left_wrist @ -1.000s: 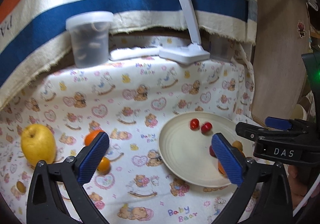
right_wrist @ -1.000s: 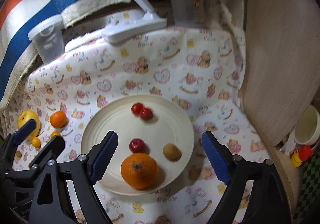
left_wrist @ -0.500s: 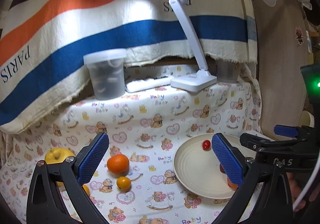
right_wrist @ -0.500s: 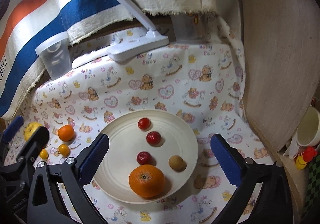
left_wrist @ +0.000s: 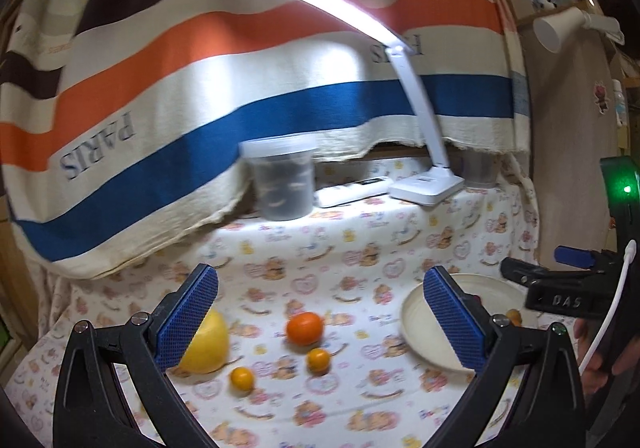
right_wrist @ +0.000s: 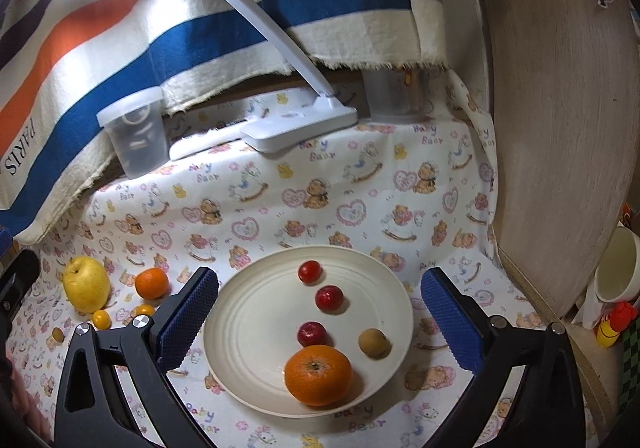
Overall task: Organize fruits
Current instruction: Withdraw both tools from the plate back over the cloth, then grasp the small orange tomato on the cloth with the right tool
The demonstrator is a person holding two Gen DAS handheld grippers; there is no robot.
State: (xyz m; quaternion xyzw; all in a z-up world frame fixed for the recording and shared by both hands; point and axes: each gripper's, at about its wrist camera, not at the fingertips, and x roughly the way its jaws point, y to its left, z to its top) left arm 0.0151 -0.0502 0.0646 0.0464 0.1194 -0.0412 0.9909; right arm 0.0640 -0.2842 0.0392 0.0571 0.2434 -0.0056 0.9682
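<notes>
My fingers are spread wide on both sides and hold nothing: the left gripper (left_wrist: 320,322) hangs above the loose fruit, and the right gripper (right_wrist: 320,322) hangs above the round cream plate (right_wrist: 240,360), each with its blue ribbed pads far apart.

Between my right fingers the plate already carries five pieces: a large orange with a dimpled skin (right_wrist: 318,375) at the near edge, a small brownish round fruit (right_wrist: 373,343) just beside it, and three small red round fruits (right_wrist: 329,297), one close to the orange and two further back. I judge that part done.

Out to the left of the plate, on the worktop (right_wrist: 280,184) with its bear-and-heart printed cloth, four or five pieces are left. The big yellow apple (left_wrist: 210,344) sits partly behind my left-hand finger. A medium orange mandarin (left_wrist: 304,328) lies near it, with two little yellow-orange round fruits (left_wrist: 318,360) just in front. The right camera also shows a tiny dull-yellow fruit (right_wrist: 58,335) nearer the cloth's edge; what kind it is, I cannot tell.

So roughly half is in, I reckon. The left camera is blurred, so fine detail there is uncertain. Beyond stand a lidded clear plastic tub (right_wrist: 136,138) and a white desk lamp (right_wrist: 300,124) against a striped hanging cloth.
</notes>
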